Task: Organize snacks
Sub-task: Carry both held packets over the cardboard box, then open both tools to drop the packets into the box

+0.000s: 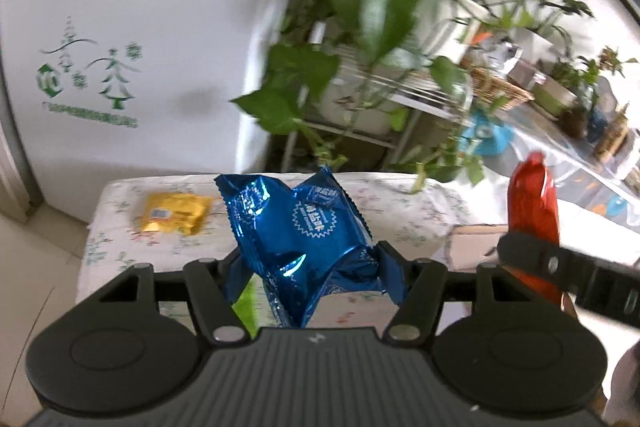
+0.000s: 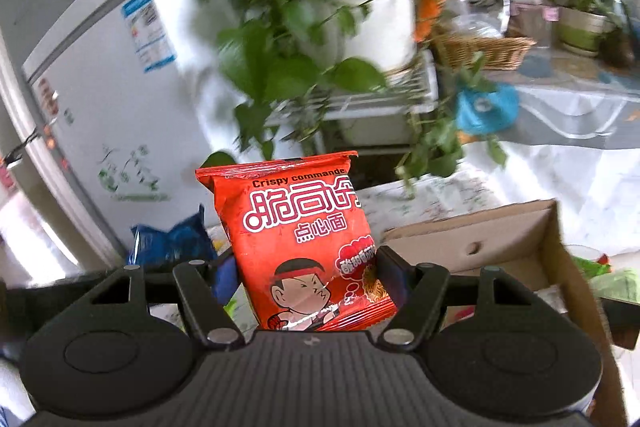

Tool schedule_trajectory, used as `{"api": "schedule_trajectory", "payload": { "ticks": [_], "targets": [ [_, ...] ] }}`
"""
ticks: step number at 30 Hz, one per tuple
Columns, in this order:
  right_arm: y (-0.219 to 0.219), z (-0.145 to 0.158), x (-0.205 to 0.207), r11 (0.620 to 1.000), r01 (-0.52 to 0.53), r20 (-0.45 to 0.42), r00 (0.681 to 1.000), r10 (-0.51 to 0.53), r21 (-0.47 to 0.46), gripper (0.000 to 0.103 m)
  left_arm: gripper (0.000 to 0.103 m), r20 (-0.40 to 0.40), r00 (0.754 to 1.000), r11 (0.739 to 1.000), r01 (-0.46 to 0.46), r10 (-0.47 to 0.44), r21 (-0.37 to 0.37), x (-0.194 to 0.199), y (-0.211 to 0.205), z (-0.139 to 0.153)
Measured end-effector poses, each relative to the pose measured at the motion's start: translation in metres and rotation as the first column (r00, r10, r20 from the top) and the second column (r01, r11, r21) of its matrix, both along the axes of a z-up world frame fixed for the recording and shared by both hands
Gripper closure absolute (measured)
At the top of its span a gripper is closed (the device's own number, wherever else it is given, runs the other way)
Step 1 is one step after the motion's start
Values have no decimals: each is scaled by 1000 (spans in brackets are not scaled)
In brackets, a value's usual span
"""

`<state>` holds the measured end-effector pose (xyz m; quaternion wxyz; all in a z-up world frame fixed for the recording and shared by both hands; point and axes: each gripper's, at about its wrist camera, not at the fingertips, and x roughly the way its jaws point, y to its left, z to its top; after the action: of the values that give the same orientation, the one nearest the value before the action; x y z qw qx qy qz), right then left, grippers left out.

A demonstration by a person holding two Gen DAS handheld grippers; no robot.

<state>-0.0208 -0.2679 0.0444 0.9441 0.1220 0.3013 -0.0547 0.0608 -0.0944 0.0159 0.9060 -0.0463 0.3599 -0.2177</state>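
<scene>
My left gripper (image 1: 310,267) is shut on a crumpled blue foil snack packet (image 1: 304,227), held upright above the floral-clothed table (image 1: 400,215). My right gripper (image 2: 310,275) is shut on a red noodle-snack packet (image 2: 300,239) with a cartoon face, also lifted off the table. The red packet (image 1: 534,211) and a right fingertip (image 1: 520,251) show at the right edge of the left wrist view. The blue packet (image 2: 172,241) shows at the left of the right wrist view. A yellow packet (image 1: 176,213) lies flat on the table's far left.
An open cardboard box (image 2: 500,247) sits on the table to the right, with green packets (image 2: 612,279) beyond it. A white fridge (image 1: 120,47) stands behind the table at left. Leafy potted plants (image 1: 380,7) on a wire rack and a wicker basket (image 2: 484,49) stand behind.
</scene>
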Motion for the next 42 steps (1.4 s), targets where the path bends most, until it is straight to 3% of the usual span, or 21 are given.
{"api": "schedule_trajectory", "payload": {
  "ticks": [10, 21, 31, 33, 35, 42],
  "targets": [
    [-61, 12, -29, 981, 171, 32, 984, -175, 87, 27, 39, 36, 985, 985, 170, -169, -8, -33, -53, 0],
    [-97, -2, -48, 926, 319, -76, 948, -310, 202, 27, 39, 51, 943, 943, 331, -330, -17, -66, -108, -6],
    [-108, -7, -52, 890, 388, -116, 921, -371, 238, 27, 38, 59, 929, 931, 365, -365, 8, -68, -131, -16],
    [-110, -10, -52, 876, 412, -122, 911, -393, 251, 26, 30, 57, 928, 930, 367, -367, 19, -68, -134, -19],
    [-111, -9, -53, 871, 419, -121, 908, -401, 258, 17, 17, 57, 928, 929, 369, -369, 17, -70, -134, -19],
    [-107, -5, -52, 874, 417, -102, 909, -405, 250, 12, 16, 49, 931, 932, 360, -362, 33, -71, -126, -9]
  ]
}}
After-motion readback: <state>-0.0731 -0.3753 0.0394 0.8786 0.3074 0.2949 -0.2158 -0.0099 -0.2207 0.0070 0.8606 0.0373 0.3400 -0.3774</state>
